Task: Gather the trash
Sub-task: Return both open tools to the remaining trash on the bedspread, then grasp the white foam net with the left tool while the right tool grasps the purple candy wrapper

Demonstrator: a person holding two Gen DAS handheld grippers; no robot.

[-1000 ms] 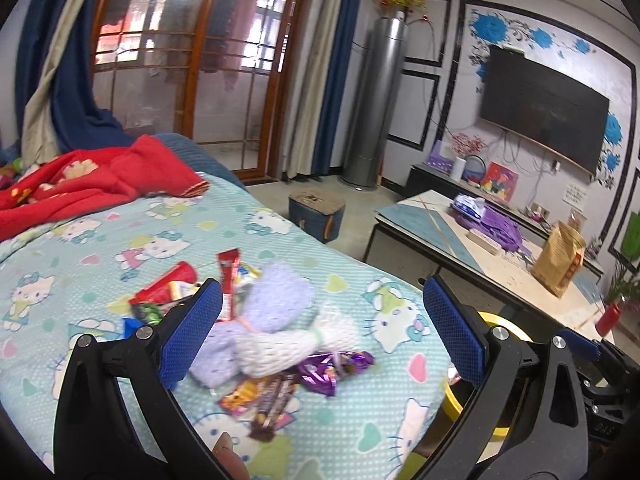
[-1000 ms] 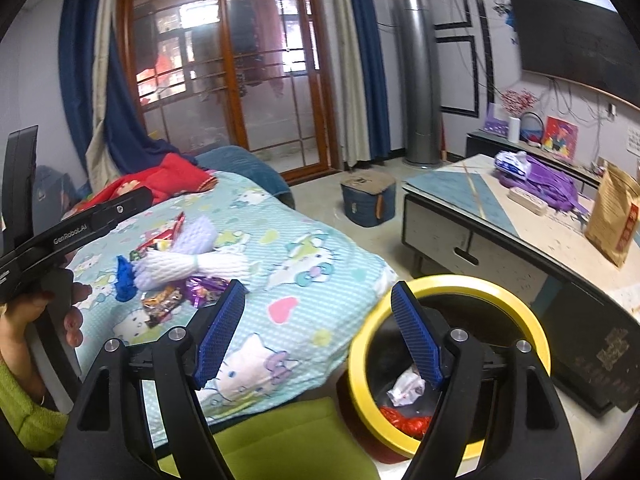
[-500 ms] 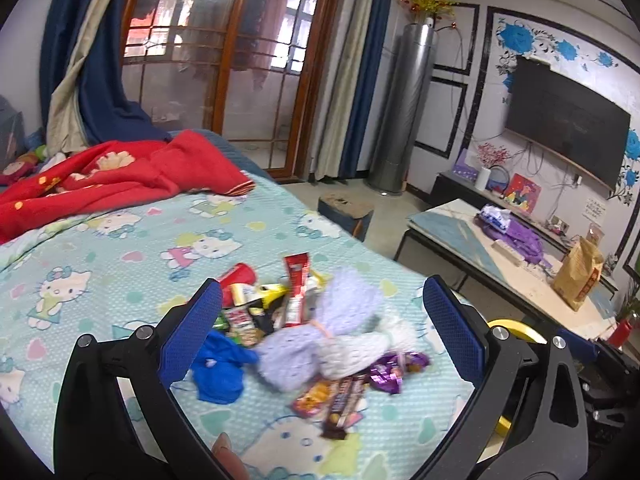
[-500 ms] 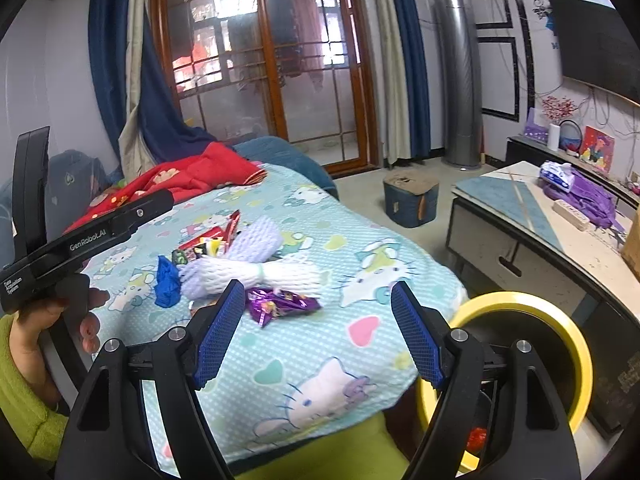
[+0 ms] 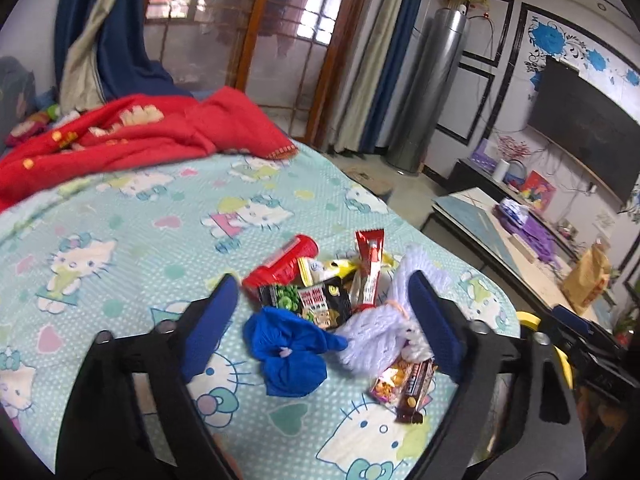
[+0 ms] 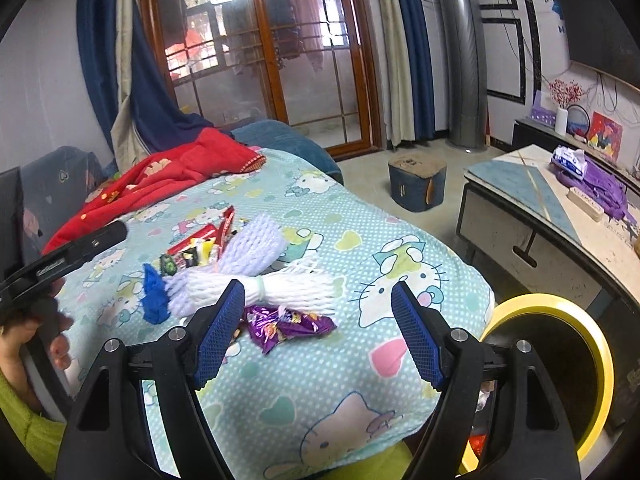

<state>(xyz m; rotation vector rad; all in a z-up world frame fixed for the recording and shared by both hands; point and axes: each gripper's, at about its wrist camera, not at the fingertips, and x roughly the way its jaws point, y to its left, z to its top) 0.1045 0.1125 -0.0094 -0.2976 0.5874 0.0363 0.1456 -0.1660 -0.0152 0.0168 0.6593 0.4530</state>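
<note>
A heap of trash lies on the Hello Kitty bed sheet (image 5: pixel 120 208): a crumpled blue scrap (image 5: pixel 286 346), lilac foam netting (image 5: pixel 384 312), white foam netting (image 6: pixel 288 286), red wrappers (image 5: pixel 370 264), a dark snack packet (image 5: pixel 320 300), a purple wrapper (image 6: pixel 288 324) and a brown bar wrapper (image 5: pixel 414 384). My left gripper (image 5: pixel 324 328) is open and empty, with the blue scrap between its fingers. My right gripper (image 6: pixel 318 332) is open and empty over the bed's near edge, just in front of the purple wrapper. A yellow-rimmed bin (image 6: pixel 560 352) stands by the bed at lower right.
A red blanket (image 5: pixel 132 140) lies bunched at the bed's far end. A low coffee table (image 6: pixel 560 216) with purple bags stands to the right. A small blue stool (image 6: pixel 418 182) stands on the floor beyond. My left hand and its gripper handle (image 6: pixel 52 268) show at the right wrist view's left edge.
Both grippers have swung left from the bin toward the trash heap. The left gripper now frames the blue scrap; the right has left the bin and faces the purple wrapper.
</note>
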